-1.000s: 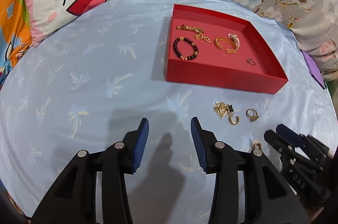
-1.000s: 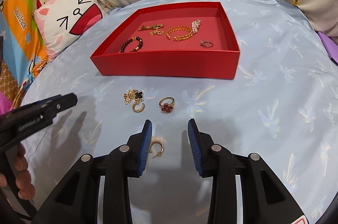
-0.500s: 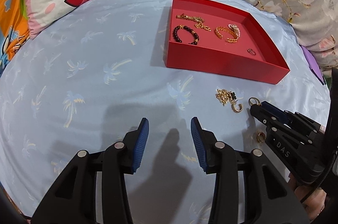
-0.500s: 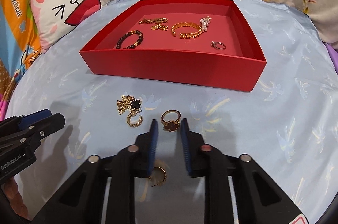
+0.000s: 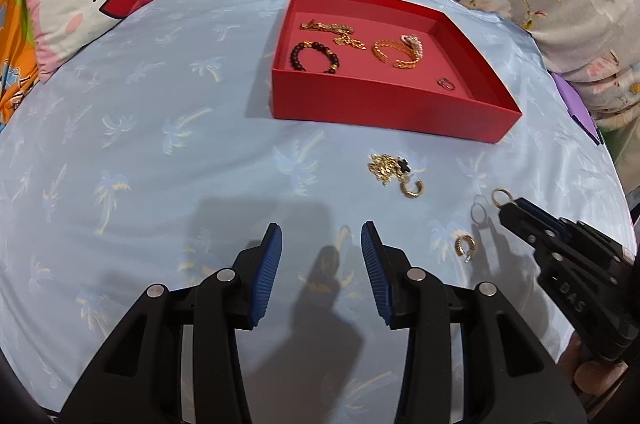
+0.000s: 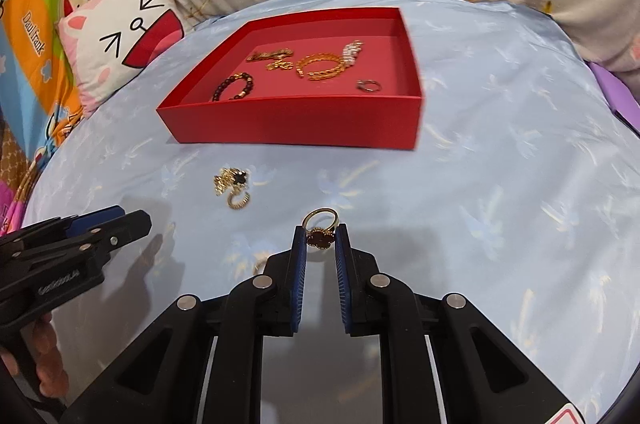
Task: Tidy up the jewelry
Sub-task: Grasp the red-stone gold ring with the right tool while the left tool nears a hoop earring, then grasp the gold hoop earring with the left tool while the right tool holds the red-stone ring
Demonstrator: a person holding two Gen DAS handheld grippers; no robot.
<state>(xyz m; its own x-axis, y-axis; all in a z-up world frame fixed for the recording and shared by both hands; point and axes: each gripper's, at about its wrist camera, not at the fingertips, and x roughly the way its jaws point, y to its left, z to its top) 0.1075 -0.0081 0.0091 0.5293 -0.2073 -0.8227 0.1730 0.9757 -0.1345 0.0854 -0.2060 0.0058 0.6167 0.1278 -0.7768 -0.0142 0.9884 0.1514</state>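
While half-hidden between jaws, ring (image 6: 320, 230) gripped — right gripper (image 6: 320, 238), band protruding

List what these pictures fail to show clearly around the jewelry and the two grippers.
- Small ring in the red tray: too small in both views to tell stone or style.
- Gold hoop earring: in the right wrist view mostly hidden behind the right gripper, which is shut on the clover ring.
- Gold chain pile: tangled; piece count unclear.
- Left gripper: open; cut off by the right wrist view's left edge.
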